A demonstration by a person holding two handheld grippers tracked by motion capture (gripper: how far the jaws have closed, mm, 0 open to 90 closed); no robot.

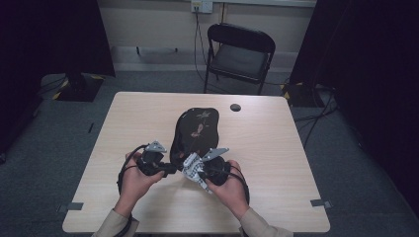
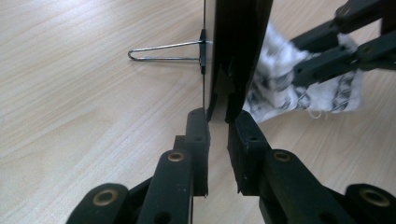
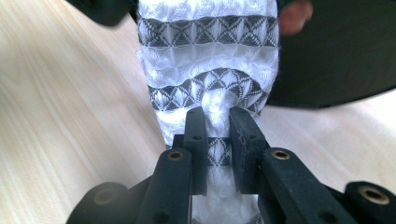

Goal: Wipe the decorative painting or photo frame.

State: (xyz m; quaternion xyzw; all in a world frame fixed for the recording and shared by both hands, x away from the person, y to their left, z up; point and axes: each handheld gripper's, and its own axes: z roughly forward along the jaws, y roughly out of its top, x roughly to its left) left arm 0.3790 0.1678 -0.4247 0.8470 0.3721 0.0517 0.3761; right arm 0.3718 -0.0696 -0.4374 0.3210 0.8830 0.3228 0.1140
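Black glossy lacquer tray [image 1: 195, 131] with a flower motif sits tipped up on the light wooden table [image 1: 276, 163], toward the near edge, its near rim clamped by the left gripper [image 2: 218, 122]. Right gripper [image 3: 217, 120] is pinched on a bunched white patterned cloth [image 3: 208, 60] just beside that rim. For wiping I'd keep the left grip firm and run slow, overlapping strokes so it doesn't twist

I'm working in a plain recording room or lab: grey carpet floor [image 1: 44, 148], a lone pale wood worktop [image 1: 257, 148], a black folding chair [image 1: 239, 57] against the wall, black curtains [image 1: 365, 59] either side, cables [image 1: 316, 113] trailing to a wall socket [image 1: 201, 6].
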